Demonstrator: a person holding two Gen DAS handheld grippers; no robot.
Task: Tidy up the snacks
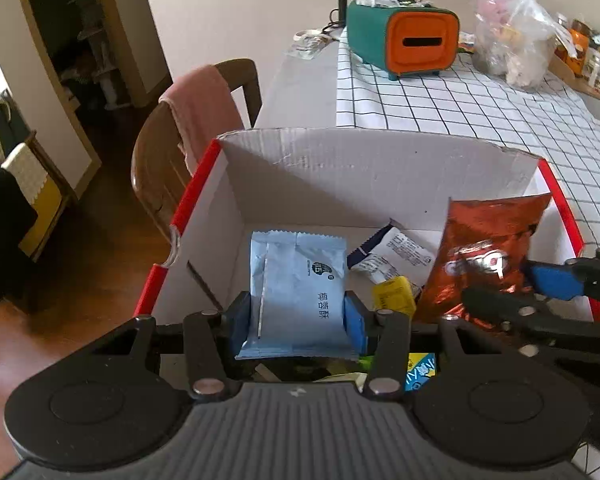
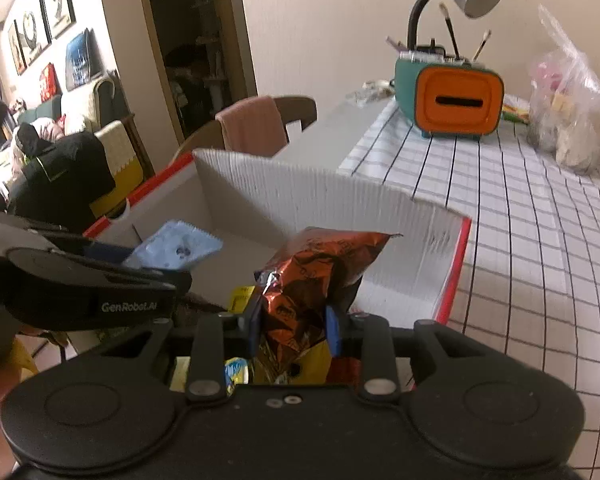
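While both packets hang over the carton: each gripper is pinching one snack, neither let go yet.
Left gripper [image 1: 298,320]: pressed onto the sides of a pale blue packet [image 1: 298,280], held flat-on above the carton's floor.
Right gripper [image 2: 294,326]: squeezed nearly together on the lower part of a crinkled red foil bag [image 2: 312,280], which stands upright over the carton's right half.
Risk, collision: the two grippers sit close side by side inside the same opening; in my judgement a careless lowering could knock one against the other or against a wall.
Risk, crushing: the foil bag is pinched hard and looks puffy, so its contents may break.
Risk, slip: the blue packet is slick and gripped only at its edges; it could twist out and land askew.
Carton [image 1: 380,152]: open-topped, white inside with red rims, standing on the checked table [image 1: 480,112].
Carton contents: a white-and-navy wrapper [image 1: 392,254] and a small yellow packet [image 1: 394,296] lie on the bottom; more wrappers show below the grippers, too hidden to tell apart.
Clear plastic bag [image 1: 512,48]: far on the table, holding mixed items I cannot identify.
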